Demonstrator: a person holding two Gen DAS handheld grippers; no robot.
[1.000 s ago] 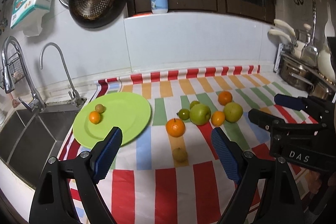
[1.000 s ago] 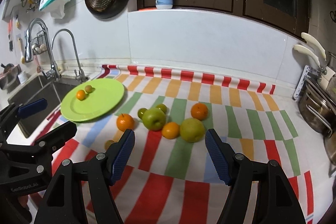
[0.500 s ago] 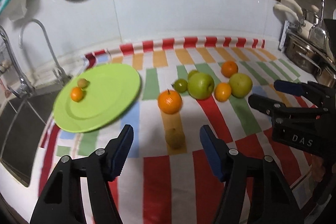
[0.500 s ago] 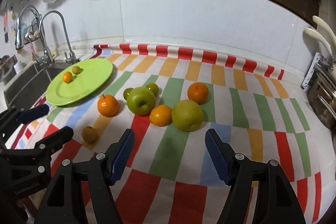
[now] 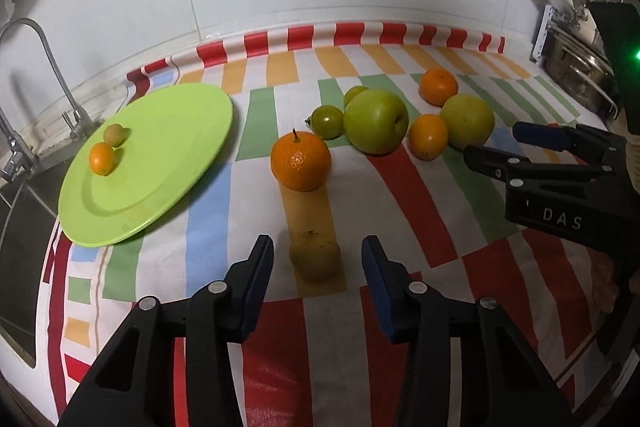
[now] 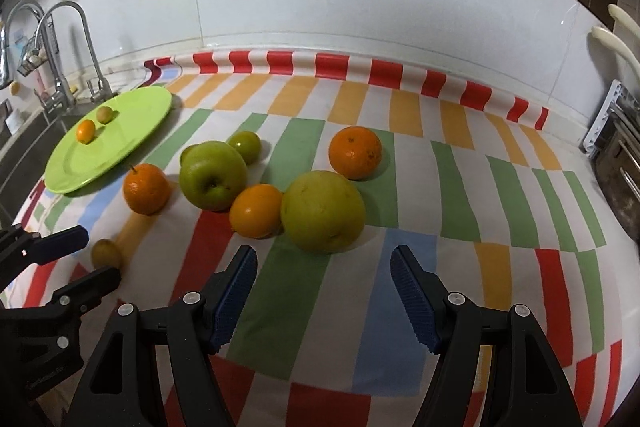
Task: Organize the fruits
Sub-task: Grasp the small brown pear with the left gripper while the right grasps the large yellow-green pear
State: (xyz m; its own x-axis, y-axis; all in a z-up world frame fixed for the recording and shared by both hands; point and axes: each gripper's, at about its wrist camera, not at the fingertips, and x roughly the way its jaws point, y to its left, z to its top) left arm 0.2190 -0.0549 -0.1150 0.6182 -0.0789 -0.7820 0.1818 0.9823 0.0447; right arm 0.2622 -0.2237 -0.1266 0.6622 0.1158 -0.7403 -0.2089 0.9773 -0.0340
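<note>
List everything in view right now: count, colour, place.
plate: 1, lime green, cloth's left end by the sink
small fruits on plate: 2, orange and yellow-green
oranges: 3, on cloth
green apple: 1, centre
yellow-green round fruit: 1, large, ahead of right gripper
small green fruits: 2, behind apple
small brownish fruit: 1, between left jaws
striped cloth: 1, on counter
taps: 2, left
left gripper: closing, pads clear of fruit
right gripper: open, empty

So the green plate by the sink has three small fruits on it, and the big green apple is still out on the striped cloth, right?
Not quite. The green plate holds two small fruits, not three: a small orange one and a small yellowish-green one beside it, as the left wrist view shows. The rest stands: the plate sits by the sink, and the big green apple lies on the striped cloth.
</note>
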